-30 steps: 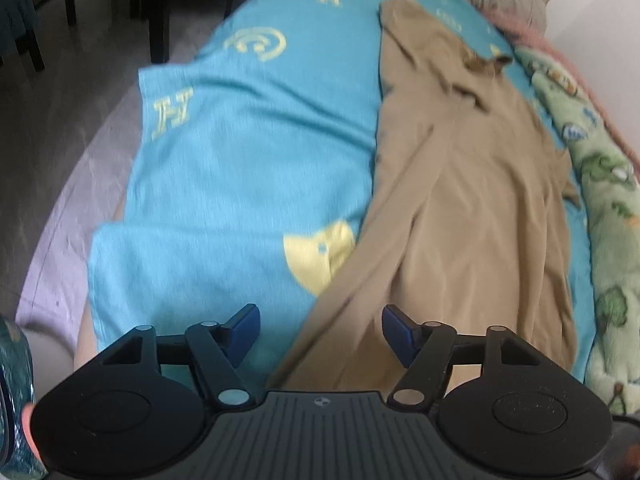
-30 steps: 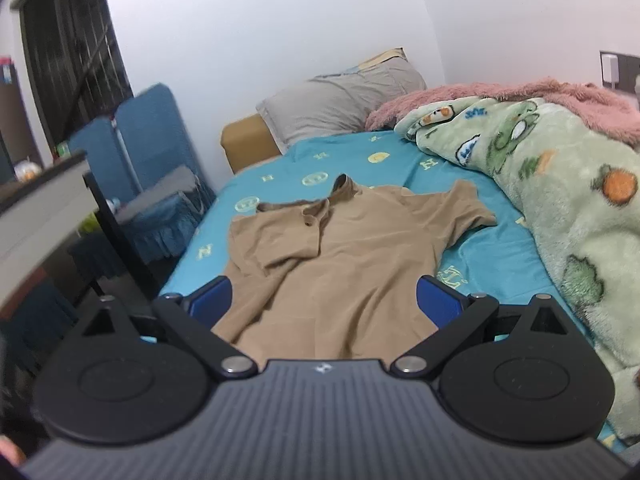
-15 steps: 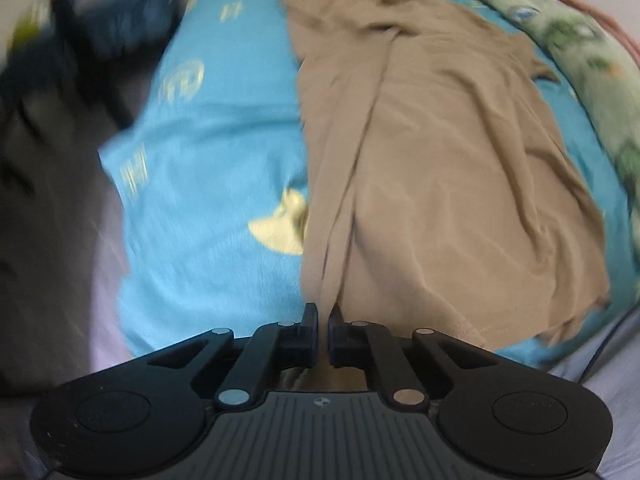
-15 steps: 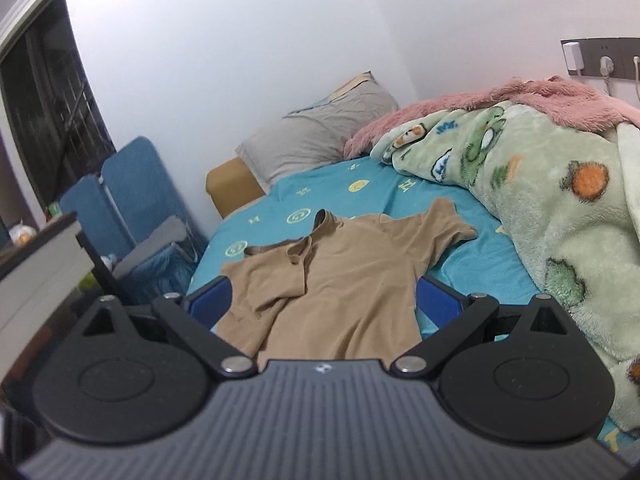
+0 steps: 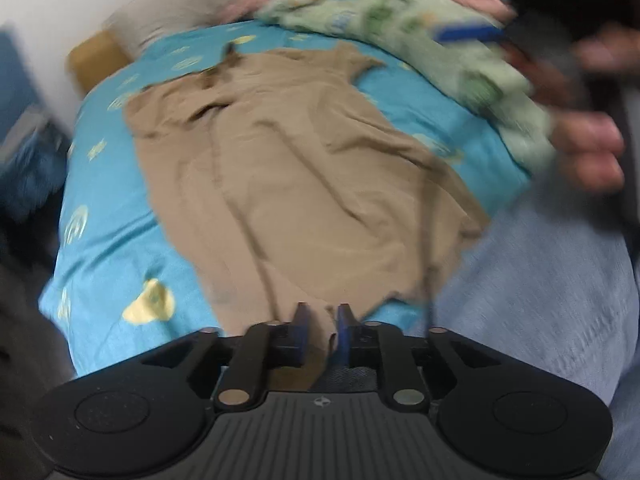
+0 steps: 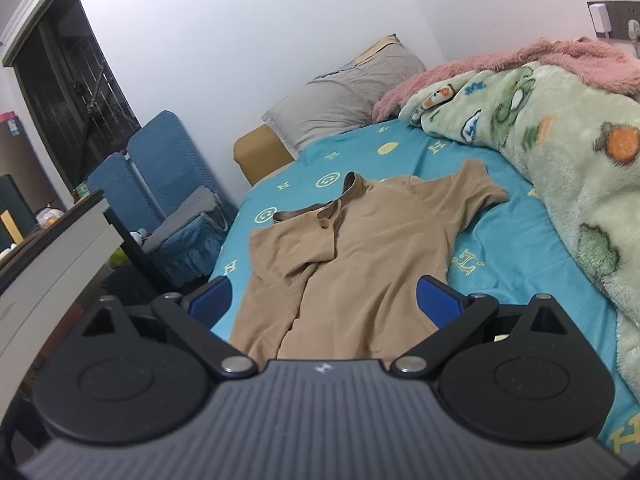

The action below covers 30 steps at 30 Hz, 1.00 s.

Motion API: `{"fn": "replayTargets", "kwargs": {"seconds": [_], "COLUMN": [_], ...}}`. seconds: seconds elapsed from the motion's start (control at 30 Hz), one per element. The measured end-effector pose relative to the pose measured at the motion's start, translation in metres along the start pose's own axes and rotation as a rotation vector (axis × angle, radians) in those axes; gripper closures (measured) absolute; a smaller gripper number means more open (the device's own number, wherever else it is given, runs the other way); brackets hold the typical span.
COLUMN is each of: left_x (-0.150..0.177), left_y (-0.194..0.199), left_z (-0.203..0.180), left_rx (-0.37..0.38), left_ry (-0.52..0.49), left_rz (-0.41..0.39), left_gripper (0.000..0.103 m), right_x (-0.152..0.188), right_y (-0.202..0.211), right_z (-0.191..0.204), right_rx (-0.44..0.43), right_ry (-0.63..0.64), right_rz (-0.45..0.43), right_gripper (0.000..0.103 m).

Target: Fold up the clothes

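A tan short-sleeved polo shirt (image 5: 304, 184) lies spread on the blue bedsheet (image 5: 108, 240), collar toward the pillows. My left gripper (image 5: 323, 326) is shut on the shirt's bottom hem, the cloth pinched between its blue pads; this view is blurred. In the right wrist view the same shirt (image 6: 360, 256) lies flat, its left sleeve folded inward. My right gripper (image 6: 324, 300) is open and empty, held above the shirt's lower part, apart from the cloth.
A green cartoon blanket (image 6: 560, 152) and a pink blanket (image 6: 540, 60) are heaped along the bed's right side. A grey pillow (image 6: 340, 100) lies at the head. Blue chairs (image 6: 160, 184) and a desk (image 6: 52, 248) stand left of the bed. A person's hand (image 5: 592, 148) shows at right.
My left gripper closed on the shirt's bottom hem and swung toward the shirt's middle, with the view now blurred. My right gripper stayed open and shifted only slightly.
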<state>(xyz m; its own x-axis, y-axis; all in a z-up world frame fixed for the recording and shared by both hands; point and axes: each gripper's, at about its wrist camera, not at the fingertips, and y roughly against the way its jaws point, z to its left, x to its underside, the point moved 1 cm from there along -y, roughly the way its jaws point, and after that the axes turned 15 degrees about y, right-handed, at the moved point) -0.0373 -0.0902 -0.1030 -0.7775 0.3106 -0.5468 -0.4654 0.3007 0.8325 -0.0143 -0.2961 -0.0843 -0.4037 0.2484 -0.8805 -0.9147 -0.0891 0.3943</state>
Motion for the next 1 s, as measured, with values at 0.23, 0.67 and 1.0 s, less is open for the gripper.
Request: {"fn": "replayTargets", "kwargs": {"seconds": [0.23, 0.67, 1.0], "left_x": [-0.007, -0.001, -0.012], "left_y": [0.004, -0.028, 0.003], "left_z": [0.084, 0.105, 0.092], "left_rx": [0.102, 0.155, -0.282], "left_ry": [0.461, 0.579, 0.149], "left_rz": [0.002, 0.200, 0.132], "left_gripper": [0.050, 0.074, 0.101], "right_x": [0.005, 0.011, 0.011], "right_y": [-0.008, -0.014, -0.016], "right_z": [-0.009, -0.014, -0.011], "right_rx": [-0.063, -0.092, -0.097], "right_ry": [-0.087, -0.154, -0.144], "right_rz": [0.049, 0.095, 0.109], "right_gripper": [0.003, 0.003, 0.003]}}
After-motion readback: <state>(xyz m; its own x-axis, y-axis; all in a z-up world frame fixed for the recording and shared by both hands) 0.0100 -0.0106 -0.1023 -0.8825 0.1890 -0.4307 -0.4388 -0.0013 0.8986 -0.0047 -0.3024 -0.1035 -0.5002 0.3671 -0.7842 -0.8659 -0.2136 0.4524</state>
